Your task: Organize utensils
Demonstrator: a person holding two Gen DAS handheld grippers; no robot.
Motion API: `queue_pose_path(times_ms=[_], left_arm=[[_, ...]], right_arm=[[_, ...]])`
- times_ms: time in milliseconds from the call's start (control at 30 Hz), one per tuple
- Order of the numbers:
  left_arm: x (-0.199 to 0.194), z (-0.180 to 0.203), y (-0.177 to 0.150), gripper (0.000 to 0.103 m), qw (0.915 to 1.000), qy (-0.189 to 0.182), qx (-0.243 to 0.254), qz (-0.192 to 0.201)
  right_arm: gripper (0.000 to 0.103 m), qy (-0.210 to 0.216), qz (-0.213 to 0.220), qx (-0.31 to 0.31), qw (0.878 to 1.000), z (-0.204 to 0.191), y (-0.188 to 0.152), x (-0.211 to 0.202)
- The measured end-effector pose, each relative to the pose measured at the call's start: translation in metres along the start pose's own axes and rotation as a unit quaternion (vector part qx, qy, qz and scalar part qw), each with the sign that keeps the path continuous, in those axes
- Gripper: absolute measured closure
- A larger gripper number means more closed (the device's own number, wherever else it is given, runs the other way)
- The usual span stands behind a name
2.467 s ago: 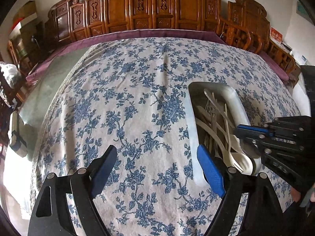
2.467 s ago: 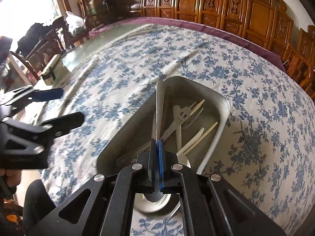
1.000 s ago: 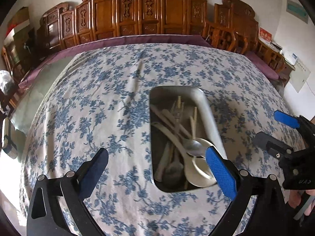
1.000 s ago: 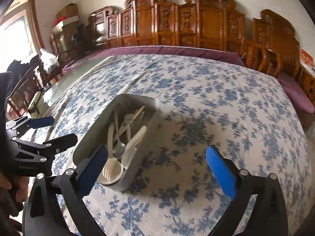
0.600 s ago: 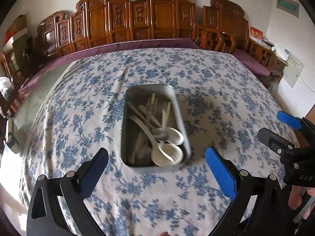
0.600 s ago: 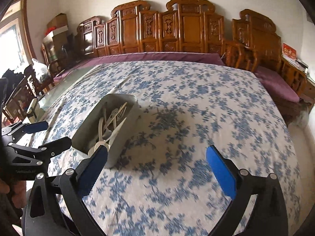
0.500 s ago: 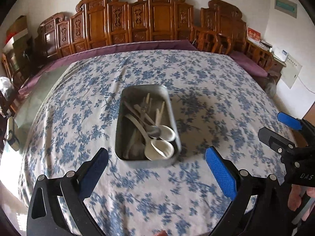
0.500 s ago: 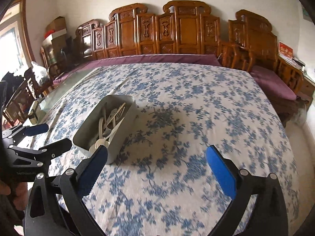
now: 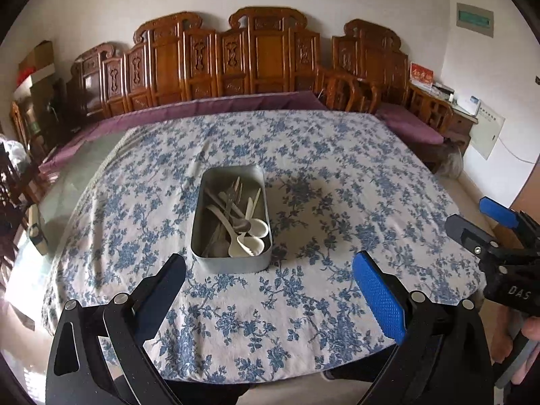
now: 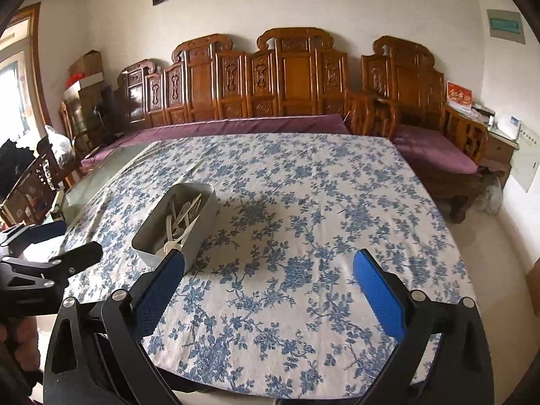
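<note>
Both pulled back from tray (image 9: 229, 263), left hand-held gripper (image 9: 270, 290) spread, right hand-held gripper (image 10: 270, 290) spread

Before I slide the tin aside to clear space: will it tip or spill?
Probably not. The tin is low, wide and flat-bottomed, so tipping looks unlikely. The loose spoons and forks inside would likely shift and rattle. It sits on a tablecloth, which may bunch up when pushed; lifting seems safer.

Left wrist: looked across the table (image 9: 303, 320) from its near edge.
Right wrist: same direction.
Shared: tray (image 9: 233, 263), centre-frame.
</note>
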State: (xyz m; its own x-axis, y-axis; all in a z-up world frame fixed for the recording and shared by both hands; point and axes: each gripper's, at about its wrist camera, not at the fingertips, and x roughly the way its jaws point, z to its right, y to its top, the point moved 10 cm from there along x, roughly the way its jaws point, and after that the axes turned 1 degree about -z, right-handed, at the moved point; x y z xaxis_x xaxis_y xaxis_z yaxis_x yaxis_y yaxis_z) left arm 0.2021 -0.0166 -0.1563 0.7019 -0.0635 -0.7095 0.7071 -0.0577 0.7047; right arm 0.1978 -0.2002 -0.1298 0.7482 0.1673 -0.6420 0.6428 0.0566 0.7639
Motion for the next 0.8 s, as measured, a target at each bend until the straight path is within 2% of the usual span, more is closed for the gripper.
queue_pose_path(times_ms=[400,800], left_arm=[[-0.064,0.014,0.025,0.008,0.9983,0.004,0.002,0.059],[-0.133,0.011,0.054,0.008,0.9918,0.022,-0.002,0.126]], right_arm=[[0.002,-0.005,0.047,-0.005,0.999,-0.007,0.023,-0.054],[0.002,0.008,0.125,-0.011,0.992,-0.021,0.063,-0.124]])
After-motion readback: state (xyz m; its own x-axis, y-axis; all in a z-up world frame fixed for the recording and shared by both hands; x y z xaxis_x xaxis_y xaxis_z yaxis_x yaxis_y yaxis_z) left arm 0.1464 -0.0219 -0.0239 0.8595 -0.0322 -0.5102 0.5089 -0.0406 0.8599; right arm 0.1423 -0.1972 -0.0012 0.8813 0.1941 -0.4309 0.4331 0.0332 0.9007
